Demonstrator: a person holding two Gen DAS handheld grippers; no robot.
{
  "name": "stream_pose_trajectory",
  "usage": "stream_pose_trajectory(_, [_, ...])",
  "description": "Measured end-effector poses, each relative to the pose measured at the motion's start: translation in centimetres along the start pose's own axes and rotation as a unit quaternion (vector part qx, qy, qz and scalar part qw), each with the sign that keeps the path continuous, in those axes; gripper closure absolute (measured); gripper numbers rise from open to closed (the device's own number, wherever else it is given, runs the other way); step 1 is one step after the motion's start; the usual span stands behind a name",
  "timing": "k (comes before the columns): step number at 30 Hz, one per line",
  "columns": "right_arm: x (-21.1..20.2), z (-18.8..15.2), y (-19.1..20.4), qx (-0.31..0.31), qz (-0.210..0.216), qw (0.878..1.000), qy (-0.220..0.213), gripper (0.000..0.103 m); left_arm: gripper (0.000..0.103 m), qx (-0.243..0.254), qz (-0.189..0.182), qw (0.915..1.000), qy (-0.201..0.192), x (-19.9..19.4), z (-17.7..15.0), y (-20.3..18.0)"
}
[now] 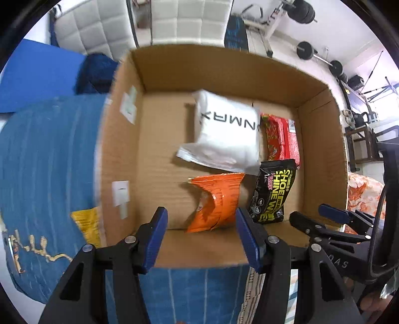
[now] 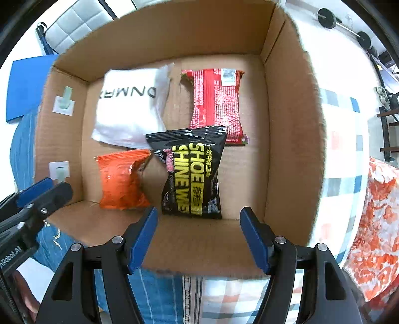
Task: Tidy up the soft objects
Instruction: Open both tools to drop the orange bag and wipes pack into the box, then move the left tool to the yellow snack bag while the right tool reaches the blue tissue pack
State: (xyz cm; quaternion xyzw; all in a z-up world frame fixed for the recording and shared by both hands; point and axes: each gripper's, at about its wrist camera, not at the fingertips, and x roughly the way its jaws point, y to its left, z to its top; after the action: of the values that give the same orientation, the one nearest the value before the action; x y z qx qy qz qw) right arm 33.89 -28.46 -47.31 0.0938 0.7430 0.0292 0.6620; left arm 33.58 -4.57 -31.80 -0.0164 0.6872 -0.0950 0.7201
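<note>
An open cardboard box [image 1: 321,139] [image 2: 294,139] holds four soft packets. A white pouch [image 1: 228,132] [image 2: 129,109] lies at the back. A red packet [image 1: 280,137] [image 2: 217,104] lies to its right. An orange packet [image 1: 217,202] [image 2: 119,179] and a black "Shoe Shine" wipes packet [image 1: 274,194] [image 2: 193,174] lie near the front wall. My left gripper [image 1: 200,236] is open and empty above the box's near edge, in front of the orange packet. My right gripper [image 2: 199,239] is open and empty in front of the black packet.
The box sits on a bed with blue denim cloth [image 1: 45,159] and a checked sheet [image 2: 344,154]. A yellow packet [image 1: 87,224] lies outside the box's left wall. An orange floral cloth [image 2: 376,224] lies right. White chairs [image 1: 189,20] and gym weights [image 1: 319,54] stand behind.
</note>
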Motion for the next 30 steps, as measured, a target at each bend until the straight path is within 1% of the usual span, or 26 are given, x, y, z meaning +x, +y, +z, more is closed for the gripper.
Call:
stream_pose_trajectory(2, [-1.0,-0.6,0.2,-0.001,-0.007,1.000,-0.024,0.032,0.049,0.003,0.011,0.9997,-0.019,-1.6,-1.0,0.1])
stream_pose_trajectory(3, [-1.7,-1.1,1.4,-0.003,-0.013,0.999,-0.035,0.032,0.049,0.004,0.014,0.9995,-0.029,-2.2,-0.9,0.6])
stream_pose_trajectory(5, [-3.3,-2.0,1.9,-0.008,-0.022,0.998,-0.060,0.032,0.049,0.008,0.025,0.9982,-0.054,-4.0,-1.8,0.7])
stream_pose_trajectory(6, [-3.9,-2.7,2.9,-0.010,-0.027,0.997,-0.070,0.032,0.049,0.010,0.029,0.9975,-0.064,-4.6,-2.1,0.7])
stream_pose_trajectory(9, [-6.4,-4.4,2.9,-0.016,-0.024,0.995,-0.096,0.032,0.049,0.006,0.027,0.9957,-0.088,-6.8,-2.8,0.5])
stream_pose_trajectory(10, [-7.4,-5.0,3.2,-0.017,-0.025,0.994,-0.103,0.032,0.049,0.006,0.026,0.9953,-0.093,-7.3,-2.7,1.0])
stream_pose_trajectory(13, [-9.3,-6.3,4.5,-0.022,-0.022,0.992,-0.120,0.032,0.048,0.007,0.032,0.9931,-0.112,-8.7,-3.8,1.0])
stream_pose_trajectory(14, [-9.8,-6.8,4.8,-0.023,-0.019,0.992,-0.126,0.032,0.045,0.008,0.033,0.9925,-0.118,-8.7,-4.1,0.8])
stream_pose_trajectory(15, [-10.4,-7.2,5.2,-0.025,-0.018,0.991,-0.131,0.030,0.033,0.008,0.035,0.9915,-0.125,-9.4,-4.5,0.8])
stream_pose_trajectory(16, [-10.9,-7.8,5.5,-0.026,-0.019,0.990,-0.136,0.027,0.028,0.009,0.039,0.9906,-0.131,-9.9,-4.9,0.8])
stream_pose_trajectory(17, [-11.5,-8.3,5.7,-0.025,-0.019,0.989,-0.144,0.025,0.018,0.009,0.041,0.9896,-0.137,-10.3,-5.2,0.9])
stream_pose_trajectory(18, [-12.1,-8.9,5.9,-0.028,-0.018,0.988,-0.151,0.019,0.013,0.008,0.044,0.9887,-0.143,-10.7,-5.5,0.8])
stream_pose_trajectory(19, [-12.5,-9.3,6.1,-0.030,-0.017,0.987,-0.155,0.013,0.011,0.009,0.049,0.9874,-0.150,-11.1,-5.9,0.8])
stream_pose_trajectory(20, [-12.9,-9.8,6.3,-0.033,-0.014,0.986,-0.161,0.011,0.007,0.011,0.054,0.9861,-0.157,-11.6,-6.2,0.7])
stream_pose_trajectory(22, [-13.4,-10.4,6.5,-0.038,-0.011,0.985,-0.167,0.009,0.006,0.016,0.060,0.9847,-0.163,-12.1,-6.7,0.5])
stream_pose_trajectory(27, [-14.4,-11.6,6.7,-0.044,-0.009,0.983,-0.178,0.009,0.006,0.010,0.050,0.9836,-0.173,-12.8,-7.5,0.7])
stream_pose_trajectory(30, [-14.7,-12.1,6.0,-0.041,-0.006,0.982,-0.185,0.009,0.006,0.005,0.046,0.9833,-0.176,-13.0,-7.9,0.8])
